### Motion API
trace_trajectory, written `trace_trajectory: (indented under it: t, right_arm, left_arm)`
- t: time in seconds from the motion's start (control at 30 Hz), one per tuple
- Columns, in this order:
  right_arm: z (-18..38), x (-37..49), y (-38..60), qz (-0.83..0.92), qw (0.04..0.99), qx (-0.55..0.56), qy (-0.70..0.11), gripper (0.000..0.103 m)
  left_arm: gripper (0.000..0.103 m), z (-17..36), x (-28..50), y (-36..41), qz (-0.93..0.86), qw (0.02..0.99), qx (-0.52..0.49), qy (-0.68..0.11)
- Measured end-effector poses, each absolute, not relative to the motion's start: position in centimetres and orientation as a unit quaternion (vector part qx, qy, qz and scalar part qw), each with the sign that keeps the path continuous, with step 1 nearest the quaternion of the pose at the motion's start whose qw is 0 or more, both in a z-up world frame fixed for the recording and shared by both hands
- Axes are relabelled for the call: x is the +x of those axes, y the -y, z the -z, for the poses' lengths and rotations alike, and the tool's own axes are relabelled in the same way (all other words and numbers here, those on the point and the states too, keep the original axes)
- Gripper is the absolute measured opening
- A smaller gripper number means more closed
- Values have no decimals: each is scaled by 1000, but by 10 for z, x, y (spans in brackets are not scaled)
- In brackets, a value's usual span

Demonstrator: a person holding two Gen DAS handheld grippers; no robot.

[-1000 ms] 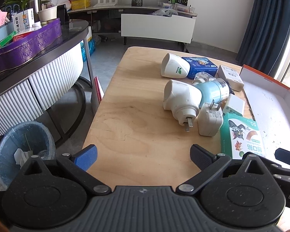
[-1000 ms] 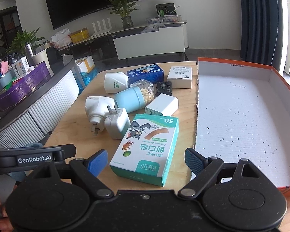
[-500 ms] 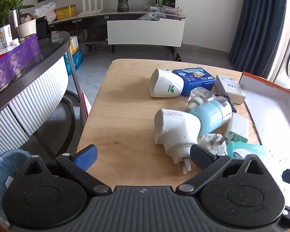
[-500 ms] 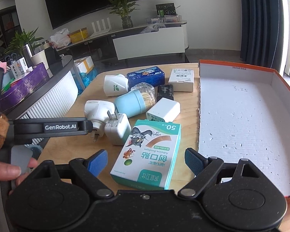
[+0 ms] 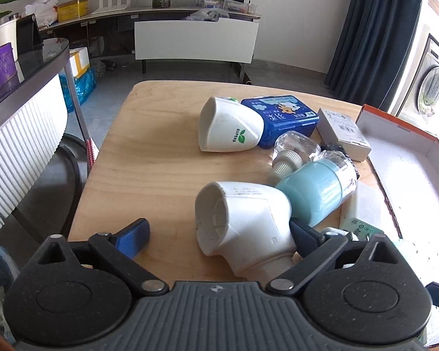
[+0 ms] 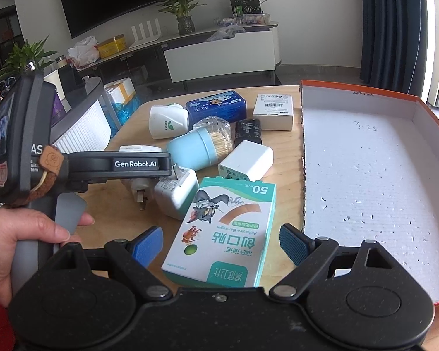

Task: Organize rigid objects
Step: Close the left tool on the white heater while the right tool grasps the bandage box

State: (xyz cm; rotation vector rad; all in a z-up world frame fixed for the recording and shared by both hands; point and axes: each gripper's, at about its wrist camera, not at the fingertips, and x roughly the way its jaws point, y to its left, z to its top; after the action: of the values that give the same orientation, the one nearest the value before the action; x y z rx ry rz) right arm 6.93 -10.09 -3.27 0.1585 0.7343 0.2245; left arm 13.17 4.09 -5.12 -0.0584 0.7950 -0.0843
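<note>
My left gripper (image 5: 219, 234) is open, its jaws on either side of a white plug-in device (image 5: 243, 219) lying on the wooden table (image 5: 149, 158); the device sits against the right finger. My right gripper (image 6: 221, 241) is open, straddling the near end of a green bandage box (image 6: 225, 228). An open orange-rimmed cardboard box (image 6: 365, 175) with a white inside lies to the right. In the right wrist view the left gripper (image 6: 137, 163) hovers over the white plug-in device (image 6: 131, 187).
On the table lie a second white device (image 5: 228, 128), a blue tin (image 5: 281, 117), a light-blue toothpick jar (image 5: 316, 190), a white charger (image 6: 175, 190), a white adapter (image 6: 245, 163), a black item (image 6: 248, 130) and a small white carton (image 6: 273, 111). A round counter (image 5: 23, 87) stands left.
My left gripper has moved forward and right until the white plug-in device lies between its jaws. My right gripper has edged a little closer over the bandage box.
</note>
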Motion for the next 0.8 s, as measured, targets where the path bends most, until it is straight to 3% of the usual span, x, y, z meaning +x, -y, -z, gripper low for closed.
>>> trace_trajectory:
  t: [0.1,0.17,0.4,0.53,0.8]
  right_arm:
    - [37,76,96,-107,921,79,-367,102]
    - [40,81,94,-104,919,82,-372,102]
    - [52,95,87,-86,912,64,-396,101]
    - [51,100,85,-84,912,34,-400,86]
    - [31,91,100,-86,921,39,-377,84]
  left_arm:
    - [73,50,128,-37,55,926,-10,-374]
    - [65,48,126,-38,64,926,-8,-373]
    - [65,47,117,-43,67,926,-16,-371]
    - [65,41,107,-47,56,930,-16,-363]
    - [65,22,86,-47,49,935,-31,-350]
